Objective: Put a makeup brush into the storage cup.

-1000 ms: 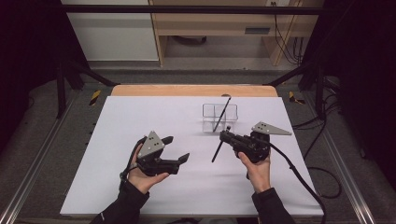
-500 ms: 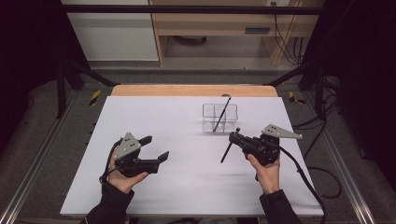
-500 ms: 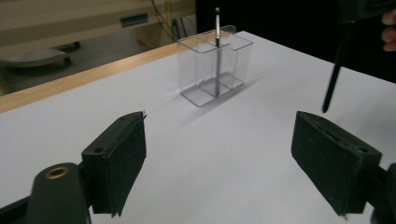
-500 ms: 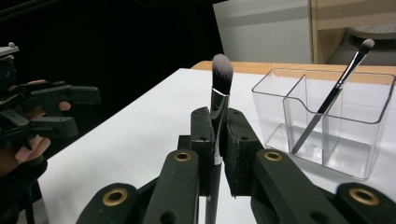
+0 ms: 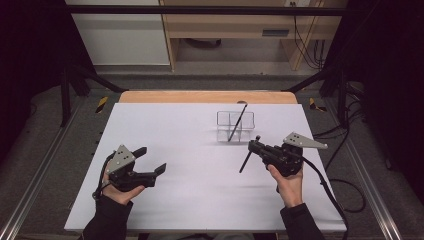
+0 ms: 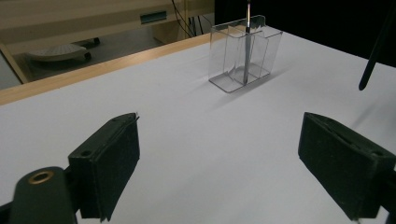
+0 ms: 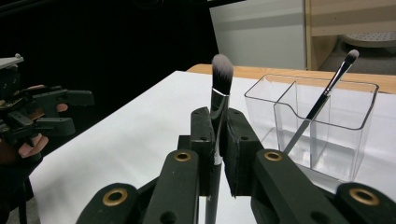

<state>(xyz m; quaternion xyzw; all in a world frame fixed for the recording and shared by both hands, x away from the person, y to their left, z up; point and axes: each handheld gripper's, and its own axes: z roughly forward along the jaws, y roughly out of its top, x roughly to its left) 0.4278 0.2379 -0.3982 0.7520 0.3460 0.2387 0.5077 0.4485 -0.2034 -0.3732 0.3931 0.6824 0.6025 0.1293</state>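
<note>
My right gripper (image 5: 255, 146) is shut on a makeup brush (image 5: 246, 162) at the table's right. The brush's bristle head (image 7: 221, 70) stands above the jaws of this gripper (image 7: 218, 140), and its dark handle hangs down to the left. Just behind stands a clear divided organizer (image 5: 235, 127) with a second brush (image 5: 239, 120) leaning in it. Near the front left, my left gripper (image 5: 152, 159) is open. Its jaws have just been opening and nothing is between them. In the left gripper view that gripper (image 6: 229, 163) faces the organizer (image 6: 243, 56) and its brush (image 6: 246, 46).
The white table top (image 5: 190, 125) has a wooden strip (image 5: 205, 96) along its far edge. Metal rails run down both sides. A cable (image 5: 325, 190) trails from the right gripper. The left gripper (image 7: 46, 112) and its hand show far left in the right gripper view.
My left hand has moved left and a little toward the near edge, and its jaws stand wider. The right hand with the brush has drifted only slightly right.
</note>
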